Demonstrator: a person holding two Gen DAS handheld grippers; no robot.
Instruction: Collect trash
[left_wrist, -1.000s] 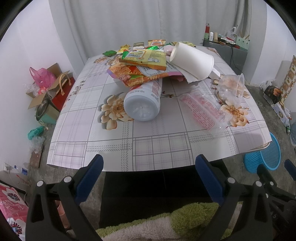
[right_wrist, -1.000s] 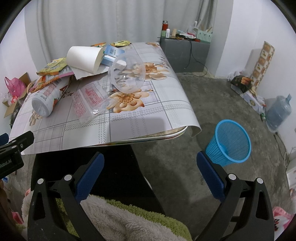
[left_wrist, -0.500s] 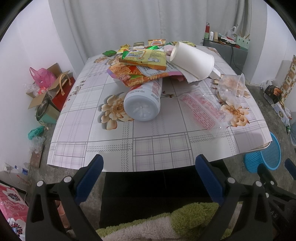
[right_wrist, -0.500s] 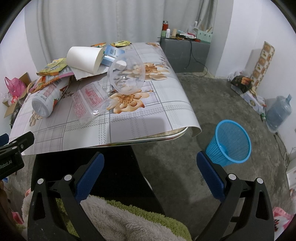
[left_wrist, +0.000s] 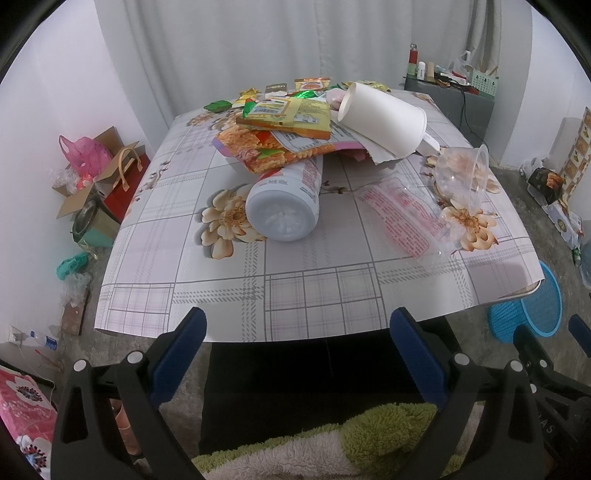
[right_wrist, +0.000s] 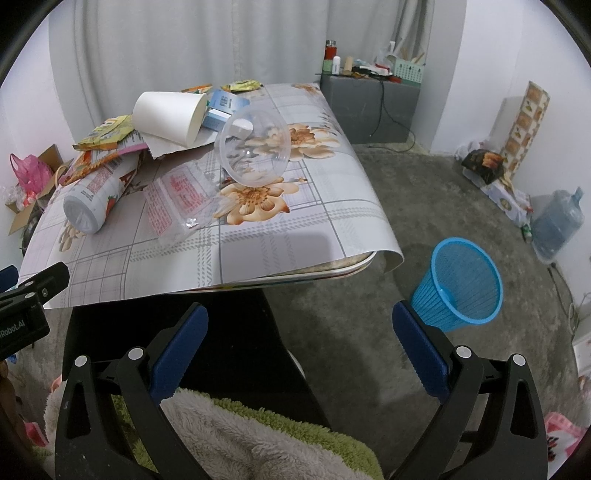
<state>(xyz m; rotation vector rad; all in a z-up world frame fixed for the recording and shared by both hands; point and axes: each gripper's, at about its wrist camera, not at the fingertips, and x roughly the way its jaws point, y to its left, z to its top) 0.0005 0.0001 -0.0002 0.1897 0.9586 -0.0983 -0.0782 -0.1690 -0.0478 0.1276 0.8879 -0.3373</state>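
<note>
Trash is piled on a table with a flowered cloth (left_wrist: 303, 295) (right_wrist: 295, 236). A white bottle (left_wrist: 284, 206) (right_wrist: 92, 199) lies on its side under snack wrappers (left_wrist: 280, 129). A white paper cup (left_wrist: 384, 118) (right_wrist: 168, 116) lies tipped over, beside a clear plastic cup (left_wrist: 461, 177) (right_wrist: 255, 151) and a clear printed wrapper (left_wrist: 402, 218) (right_wrist: 177, 203). A blue mesh bin (right_wrist: 461, 284) (left_wrist: 532, 310) stands on the floor to the right. My left gripper (left_wrist: 295, 354) and right gripper (right_wrist: 299, 350) are both open, held below the table's near edge with nothing between the fingers.
Boxes and bags (left_wrist: 92, 173) crowd the floor on the left. A grey cabinet (right_wrist: 369, 110) with bottles stands at the back right, a water jug (right_wrist: 557, 221) by the right wall. A fuzzy green and white sleeve (right_wrist: 240, 435) fills the bottom of both views.
</note>
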